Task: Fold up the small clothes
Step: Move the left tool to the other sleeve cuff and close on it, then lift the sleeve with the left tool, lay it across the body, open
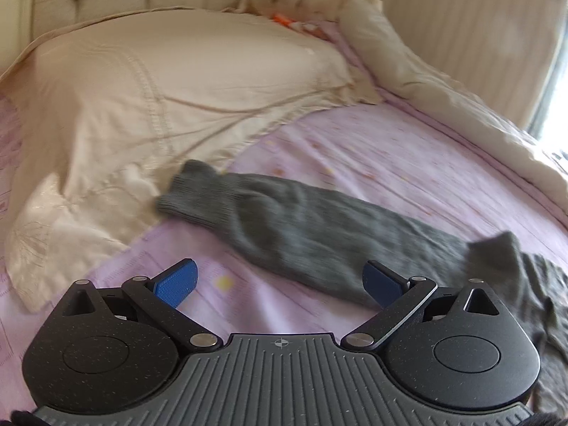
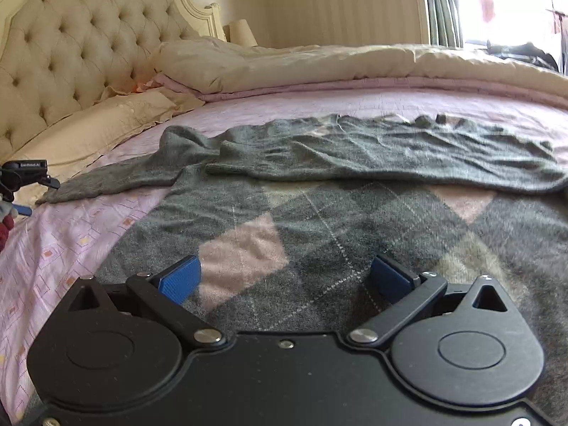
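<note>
Two spread grippers, left (image 1: 280, 278) and right (image 2: 285, 277), empty over grey sweater (image 2: 319, 220) on bed (image 2: 53, 248); outstretched sleeve (image 1: 269, 220) best pinched near cuff, folded inward flat.

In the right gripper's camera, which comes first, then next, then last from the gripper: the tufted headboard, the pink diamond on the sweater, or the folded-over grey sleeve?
From the right gripper:
1. Pink diamond, just ahead, slightly left.
2. Folded-over grey sleeve, across the sweater's middle.
3. Tufted headboard, far back left.

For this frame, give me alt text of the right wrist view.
An open right gripper hovers over a grey argyle sweater spread on a pink bedsheet, one sleeve folded across it. A tufted headboard stands behind.
</note>
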A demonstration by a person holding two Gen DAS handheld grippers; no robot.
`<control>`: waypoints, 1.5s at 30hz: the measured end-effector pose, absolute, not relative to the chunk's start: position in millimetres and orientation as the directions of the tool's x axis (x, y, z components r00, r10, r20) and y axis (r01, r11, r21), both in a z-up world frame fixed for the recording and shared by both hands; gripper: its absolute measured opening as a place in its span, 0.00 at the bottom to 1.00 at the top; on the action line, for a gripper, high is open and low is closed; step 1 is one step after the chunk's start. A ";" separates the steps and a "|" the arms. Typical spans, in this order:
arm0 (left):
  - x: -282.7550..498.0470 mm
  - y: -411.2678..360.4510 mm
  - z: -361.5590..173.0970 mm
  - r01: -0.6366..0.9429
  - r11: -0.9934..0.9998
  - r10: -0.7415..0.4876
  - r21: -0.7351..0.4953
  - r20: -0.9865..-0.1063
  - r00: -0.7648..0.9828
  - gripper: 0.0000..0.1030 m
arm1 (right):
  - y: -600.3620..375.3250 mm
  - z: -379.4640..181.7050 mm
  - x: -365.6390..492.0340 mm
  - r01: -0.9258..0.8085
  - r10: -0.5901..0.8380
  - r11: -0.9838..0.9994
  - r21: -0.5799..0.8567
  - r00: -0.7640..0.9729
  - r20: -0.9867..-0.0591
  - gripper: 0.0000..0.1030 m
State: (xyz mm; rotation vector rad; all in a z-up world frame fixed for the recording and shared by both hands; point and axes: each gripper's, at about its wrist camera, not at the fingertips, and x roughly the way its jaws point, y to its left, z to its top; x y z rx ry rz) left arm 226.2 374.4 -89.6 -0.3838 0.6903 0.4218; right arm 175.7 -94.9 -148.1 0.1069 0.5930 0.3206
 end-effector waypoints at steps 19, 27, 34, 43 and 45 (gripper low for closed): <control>263.3 422.6 -104.8 -0.568 0.807 0.339 -0.166 -0.657 0.674 0.14 | -93.5 -149.7 176.0 -0.255 0.313 0.950 0.182 0.787 -0.532 1.00; 253.8 388.4 -17.9 -0.451 0.880 0.318 -0.152 -0.517 0.795 0.10 | -97.6 -149.2 176.8 -0.254 0.329 0.944 0.212 0.785 -0.525 1.00; 261.3 307.0 80.1 -0.253 0.961 0.194 -0.107 -0.391 0.900 0.10 | -108.1 -146.3 179.8 -0.259 0.375 0.923 0.285 0.772 -0.513 1.00; 294.9 165.2 132.9 0.005 0.994 -0.038 -0.105 -0.305 0.952 0.10 | -161.6 -91.5 161.5 -0.273 0.434 0.880 0.389 0.795 -0.424 1.00; 302.0 132.7 128.2 0.064 0.993 -0.093 -0.103 -0.304 0.948 0.10 | -177.9 -84.1 155.4 -0.252 0.417 0.884 0.393 0.806 -0.421 1.00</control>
